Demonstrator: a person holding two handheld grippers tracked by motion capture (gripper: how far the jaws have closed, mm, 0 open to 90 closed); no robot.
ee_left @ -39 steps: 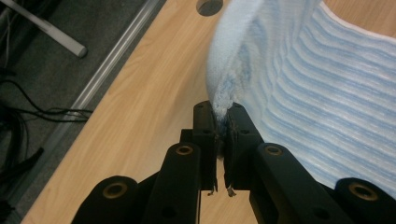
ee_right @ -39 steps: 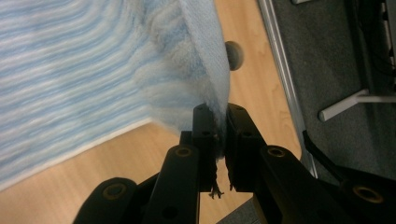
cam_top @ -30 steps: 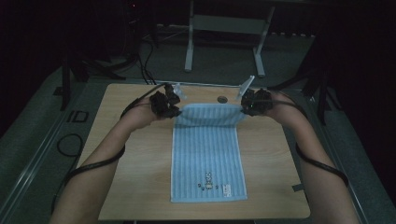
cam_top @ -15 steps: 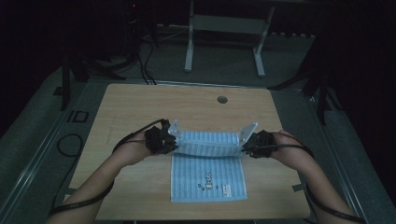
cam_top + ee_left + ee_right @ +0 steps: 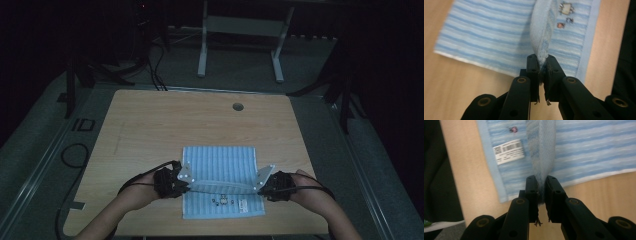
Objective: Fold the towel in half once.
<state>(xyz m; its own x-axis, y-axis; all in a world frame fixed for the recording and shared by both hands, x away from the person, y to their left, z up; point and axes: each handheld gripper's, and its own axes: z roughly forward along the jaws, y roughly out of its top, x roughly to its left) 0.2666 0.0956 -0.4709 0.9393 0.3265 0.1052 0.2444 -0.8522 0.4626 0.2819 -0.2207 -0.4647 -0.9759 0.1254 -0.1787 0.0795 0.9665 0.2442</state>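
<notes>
A light blue striped towel (image 5: 220, 165) lies on the wooden table (image 5: 150, 125) near its front edge. Its far end is folded back toward me, and that edge hangs stretched between the two grippers just above the lower layer. My left gripper (image 5: 186, 186) is shut on the edge's left corner, with cloth bunched between the pads (image 5: 542, 65). My right gripper (image 5: 261, 186) pinches the right corner (image 5: 541, 185); its jaws have just been opening slightly, with the towel still between them. A white barcode label (image 5: 509, 151) and small embroidered marks (image 5: 566, 8) show on the lower layer.
A round cable hole (image 5: 238, 106) sits near the table's far edge. A black cable (image 5: 75, 155) loops on the floor at the left. The metal legs of another table (image 5: 240, 45) stand beyond the far edge.
Both grippers came from the table's far part toward the front edge and sank lower, drawing the towel's far edge over the rest so the towel now lies folded.
</notes>
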